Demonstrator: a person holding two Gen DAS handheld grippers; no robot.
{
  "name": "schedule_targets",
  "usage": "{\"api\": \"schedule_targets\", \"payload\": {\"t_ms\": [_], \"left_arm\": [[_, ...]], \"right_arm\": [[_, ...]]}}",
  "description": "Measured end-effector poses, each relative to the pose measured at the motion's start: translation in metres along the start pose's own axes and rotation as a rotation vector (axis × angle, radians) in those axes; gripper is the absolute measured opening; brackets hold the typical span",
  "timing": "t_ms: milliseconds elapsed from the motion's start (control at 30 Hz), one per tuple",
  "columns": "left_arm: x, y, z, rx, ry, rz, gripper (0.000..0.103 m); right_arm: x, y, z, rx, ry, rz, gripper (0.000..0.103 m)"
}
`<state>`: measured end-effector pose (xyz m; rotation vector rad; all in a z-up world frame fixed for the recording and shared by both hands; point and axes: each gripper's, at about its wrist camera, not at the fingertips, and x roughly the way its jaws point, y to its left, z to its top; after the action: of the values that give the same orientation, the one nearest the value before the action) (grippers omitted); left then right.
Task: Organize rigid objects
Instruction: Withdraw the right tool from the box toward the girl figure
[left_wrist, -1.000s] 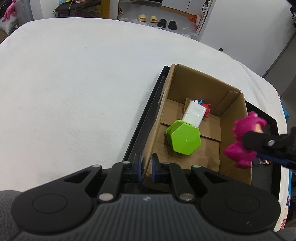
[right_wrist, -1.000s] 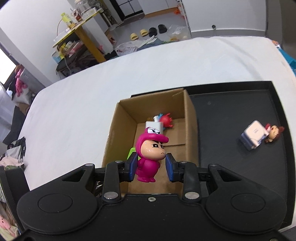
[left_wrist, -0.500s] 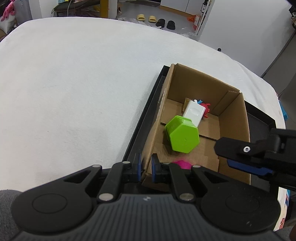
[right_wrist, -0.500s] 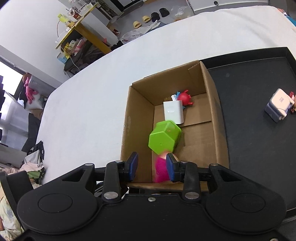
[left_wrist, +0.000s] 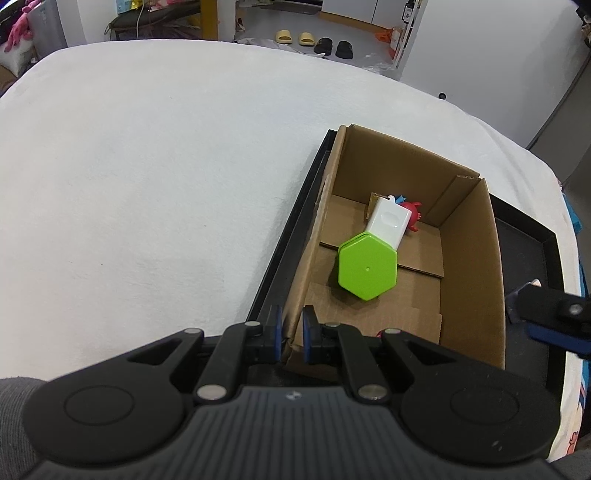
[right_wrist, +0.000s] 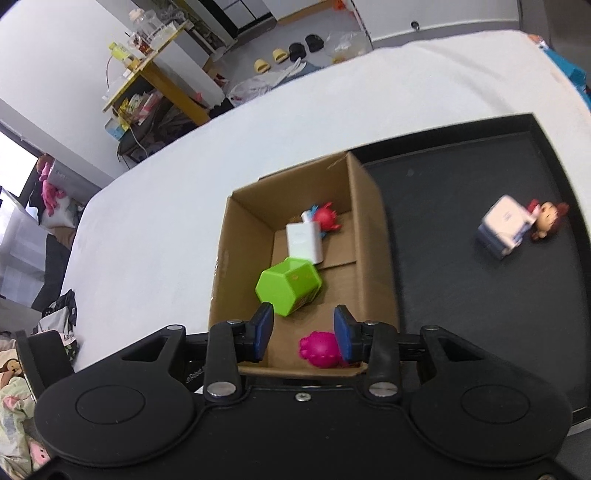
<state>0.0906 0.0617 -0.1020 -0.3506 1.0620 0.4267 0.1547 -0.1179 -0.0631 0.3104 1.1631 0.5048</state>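
The pink figure (right_wrist: 320, 349), a second ago upright between the right gripper's (right_wrist: 303, 334) pads above the box (right_wrist: 373, 236), now lies on the box floor at its near edge, and the jaws, which have just been opening, stand apart over it with nothing pressed between them. Beyond it in the box sit the green cup (right_wrist: 290, 286), the white block (right_wrist: 303, 243) and a red toy (right_wrist: 327, 218) at the far wall. The left gripper (left_wrist: 290, 334) is closed on the box's near-left wall, steadying it at the tray's (right_wrist: 461, 295) left edge. A blue-white block (right_wrist: 502, 229) and a small doll (right_wrist: 548, 221) touch each other on the tray's right side, not yet boxed. My worry: the right pads hang close over the figure, so a low swing toward the tray could clip it or the box's right wall; and if the left grip lets go or tugs, the light box may skid
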Motion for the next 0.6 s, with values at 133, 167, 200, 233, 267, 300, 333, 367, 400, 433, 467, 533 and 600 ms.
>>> {"api": "schedule_targets", "payload": {"t_ms": [133,167,200,233,267,300,333,367,400,433,467,533,600], "left_arm": [[0.0,-0.005,-0.001,0.008,-0.006,0.024,0.01],[0.0,-0.006,-0.001,0.01,-0.007,0.031,0.01],[0.0,-0.007,-0.001,0.012,-0.008,0.036,0.01],[0.0,-0.007,-0.001,0.014,-0.009,0.042,0.01],[0.0,-0.008,-0.001,0.016,-0.009,0.047,0.01],[0.0,-0.009,-0.001,0.017,-0.009,0.051,0.01],[0.0,-0.009,-0.001,0.018,-0.01,0.055,0.01],[0.0,-0.01,-0.002,0.019,-0.01,0.06,0.01],[0.0,-0.01,-0.002,0.019,-0.01,0.064,0.01],[0.0,-0.011,-0.002,0.021,-0.011,0.068,0.01],[-0.001,-0.012,-0.002,0.022,-0.012,0.073,0.01],[-0.001,-0.014,-0.002,0.028,-0.014,0.084,0.01],[-0.001,-0.016,-0.003,0.036,-0.016,0.098,0.01]], "right_arm": [[-0.007,-0.017,0.002,0.014,-0.019,-0.004,0.04],[-0.009,-0.021,0.002,0.02,-0.022,-0.003,0.041],[-0.01,-0.025,0.003,0.025,-0.026,-0.003,0.043],[-0.012,-0.029,0.003,0.029,-0.03,-0.004,0.046],[-0.013,-0.034,0.004,0.034,-0.035,-0.006,0.048],[-0.014,-0.037,0.004,0.039,-0.038,-0.008,0.05],[-0.015,-0.041,0.004,0.045,-0.042,-0.009,0.052],[-0.016,-0.044,0.005,0.051,-0.045,-0.012,0.053],[-0.017,-0.048,0.005,0.057,-0.049,-0.016,0.055],[-0.018,-0.052,0.005,0.061,-0.051,-0.018,0.055],[-0.019,-0.056,0.006,0.066,-0.053,-0.019,0.055],[-0.019,-0.061,0.006,0.074,-0.058,-0.021,0.057],[-0.02,-0.068,0.006,0.079,-0.065,-0.038,0.061]]}}
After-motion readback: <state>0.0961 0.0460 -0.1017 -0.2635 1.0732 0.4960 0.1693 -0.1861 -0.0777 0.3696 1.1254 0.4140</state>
